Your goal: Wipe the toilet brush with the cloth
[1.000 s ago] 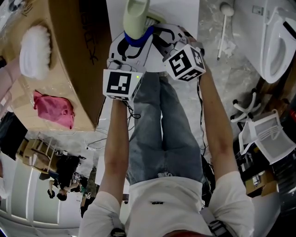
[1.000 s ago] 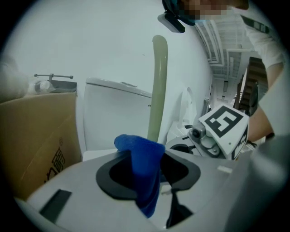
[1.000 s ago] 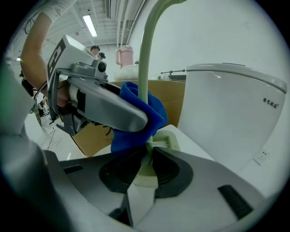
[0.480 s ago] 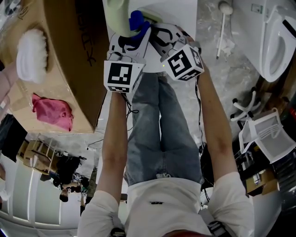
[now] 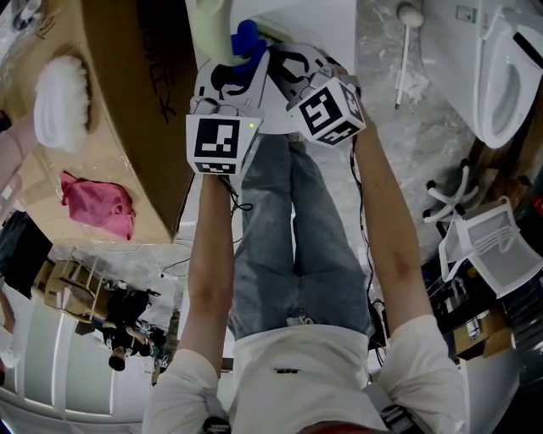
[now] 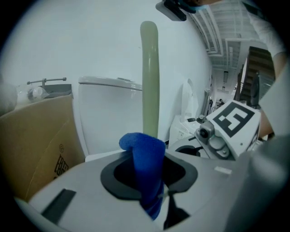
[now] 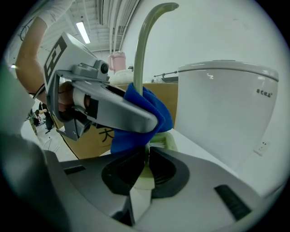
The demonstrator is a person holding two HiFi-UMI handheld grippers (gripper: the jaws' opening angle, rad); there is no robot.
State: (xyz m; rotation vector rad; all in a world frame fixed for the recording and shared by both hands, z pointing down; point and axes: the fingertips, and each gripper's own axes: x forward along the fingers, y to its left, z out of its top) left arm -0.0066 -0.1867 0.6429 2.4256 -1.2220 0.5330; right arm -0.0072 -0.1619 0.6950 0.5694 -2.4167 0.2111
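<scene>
The toilet brush has a pale green handle that rises between my two grippers; it also shows in the left gripper view and the right gripper view. A blue cloth is folded round the handle. My left gripper has the cloth pinched between its jaws, which are closing in on cloth and handle. My right gripper sits just below and is shut on the brush's pale green lower part. The brush head is hidden.
A tall cardboard box stands to the left, with a white fluffy thing and a pink cloth on it. A white toilet is at the right, its tank straight ahead. A white stick lies on the floor.
The blue cloth has slid from a low band on the brush up the handle. The left gripper shifted slightly left with it, and the right gripper stayed put.
</scene>
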